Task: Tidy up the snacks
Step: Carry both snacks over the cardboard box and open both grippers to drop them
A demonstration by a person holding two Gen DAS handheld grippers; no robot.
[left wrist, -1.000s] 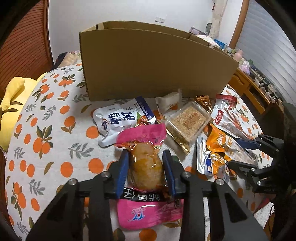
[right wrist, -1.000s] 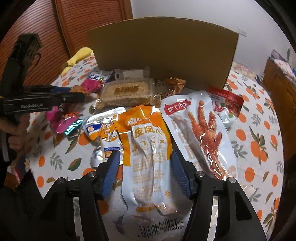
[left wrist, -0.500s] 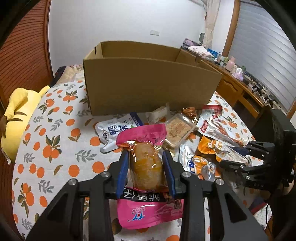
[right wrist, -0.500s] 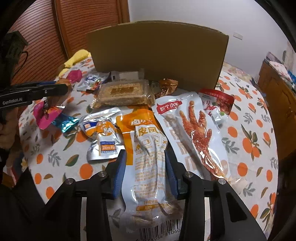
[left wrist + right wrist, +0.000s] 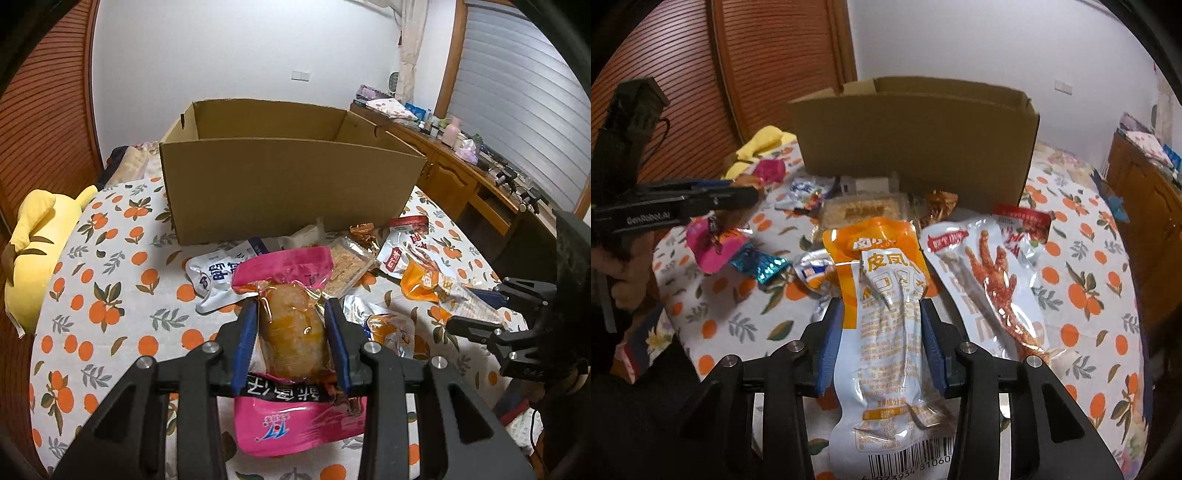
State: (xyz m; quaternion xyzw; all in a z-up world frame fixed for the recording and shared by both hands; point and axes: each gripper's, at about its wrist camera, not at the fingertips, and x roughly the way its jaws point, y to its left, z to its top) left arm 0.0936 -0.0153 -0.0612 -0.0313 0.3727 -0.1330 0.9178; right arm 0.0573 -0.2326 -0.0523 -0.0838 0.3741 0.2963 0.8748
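Note:
My left gripper (image 5: 290,314) is shut on a pink snack pack (image 5: 291,328) and holds it above the table, in front of the open cardboard box (image 5: 288,192). My right gripper (image 5: 882,314) is shut on an orange and white chicken-feet pack (image 5: 882,295) and holds it lifted off the table. The box (image 5: 916,144) stands behind the snack pile. The left gripper (image 5: 701,201) with its pink pack (image 5: 713,243) shows at the left of the right wrist view. The right gripper (image 5: 491,314) shows at the right of the left wrist view.
Loose snacks lie on the orange-print tablecloth (image 5: 92,295): a white duck pack (image 5: 218,273), a biscuit tray (image 5: 347,266), a clear chicken-claw pack (image 5: 993,280), a red pack (image 5: 1023,221), a silver pack (image 5: 391,332). A yellow plush (image 5: 33,236) lies at the left edge.
Both grippers have risen with their packs. The right gripper closed on the orange pack and lifted it. The box's open top now shows in both views.

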